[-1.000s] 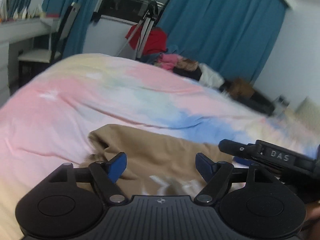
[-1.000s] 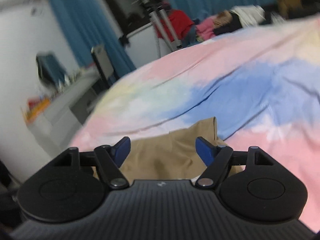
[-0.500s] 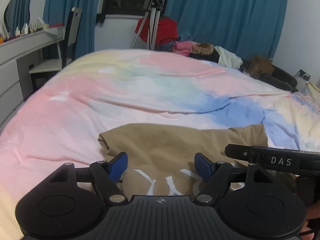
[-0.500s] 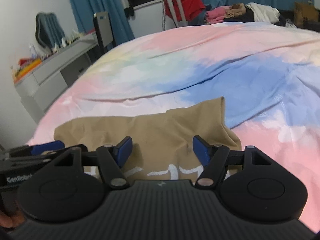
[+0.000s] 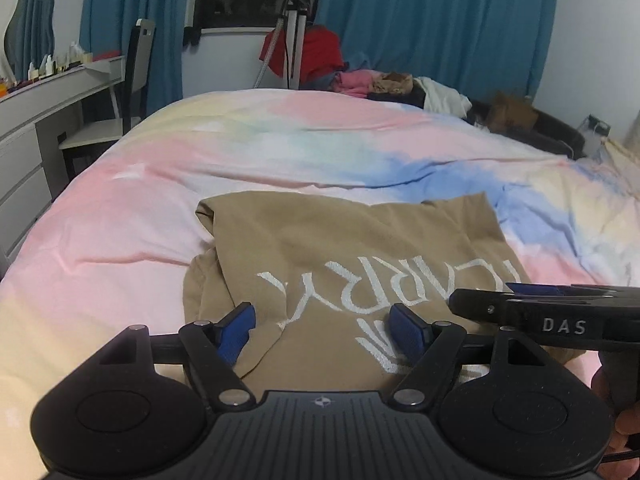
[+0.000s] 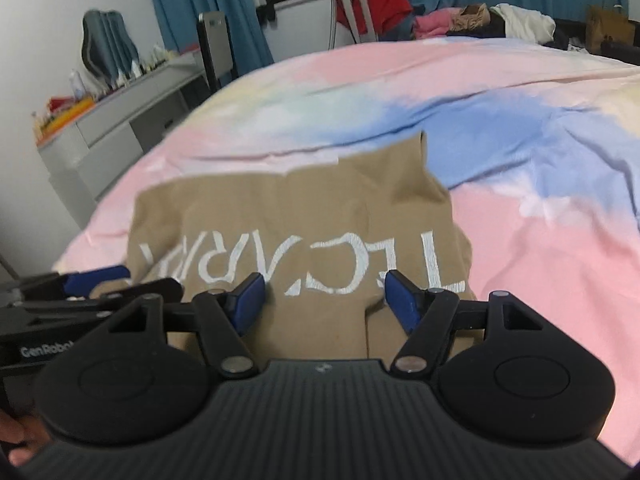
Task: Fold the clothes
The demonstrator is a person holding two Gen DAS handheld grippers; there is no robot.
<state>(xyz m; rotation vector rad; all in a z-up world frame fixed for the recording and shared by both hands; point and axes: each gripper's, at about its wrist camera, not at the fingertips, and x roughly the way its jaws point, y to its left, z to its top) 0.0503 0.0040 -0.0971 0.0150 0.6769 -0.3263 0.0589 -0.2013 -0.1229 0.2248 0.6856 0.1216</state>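
Note:
A tan T-shirt (image 5: 340, 256) with white lettering lies partly folded on the pastel tie-dye bedspread (image 5: 280, 152), its near left edge bunched. My left gripper (image 5: 322, 330) hovers open over the shirt's near edge, nothing between its blue pads. In the right wrist view the same tan shirt (image 6: 304, 220) fills the middle, and my right gripper (image 6: 324, 298) stands open above its near part. The right gripper's fingers (image 5: 532, 300) reach in from the right of the left wrist view; the left gripper's fingers (image 6: 96, 280) show at the left of the right wrist view.
A grey desk (image 5: 44, 100) and a chair (image 5: 132, 92) stand left of the bed. At the bed's far end are a tripod (image 5: 292, 28), a pile of clothes (image 5: 384, 84) and blue curtains (image 5: 432, 20). A hand (image 6: 16, 440) shows at the lower left.
Both grippers have risen and levelled over the shirt, so more of it and its lettering shows. The shirt now lies flatter on the bed. Both grippers stayed open.

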